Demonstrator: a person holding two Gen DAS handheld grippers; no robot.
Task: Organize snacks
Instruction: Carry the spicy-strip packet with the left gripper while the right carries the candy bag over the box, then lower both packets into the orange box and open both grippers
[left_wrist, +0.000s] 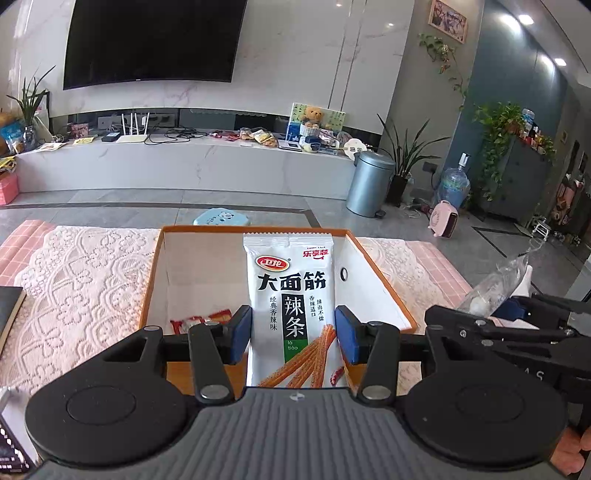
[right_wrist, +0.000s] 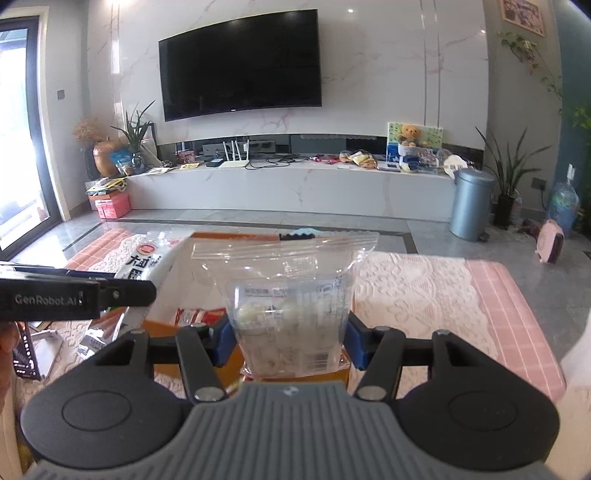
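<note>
Snacks: L gripper (left_wrist: 293, 334) pinches white latiao pack (left_wrist: 291, 295); R gripper (right_wrist: 290, 341) pinches clear bag (right_wrist: 291, 295).

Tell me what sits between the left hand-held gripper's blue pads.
In the left wrist view, the white spicy-strip packet stands upright between the left hand-held gripper pads, held over the orange box.

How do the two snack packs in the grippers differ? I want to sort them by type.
The latiao packet in the left gripper is opaque white with bold black print and pictured orange strips; the clear bag in the right gripper is transparent, showing pale round pieces. The packet has a crimped top edge, the bag a wide, see-through top. Both stand upright, gripped at the sides, above the orange box.
</note>
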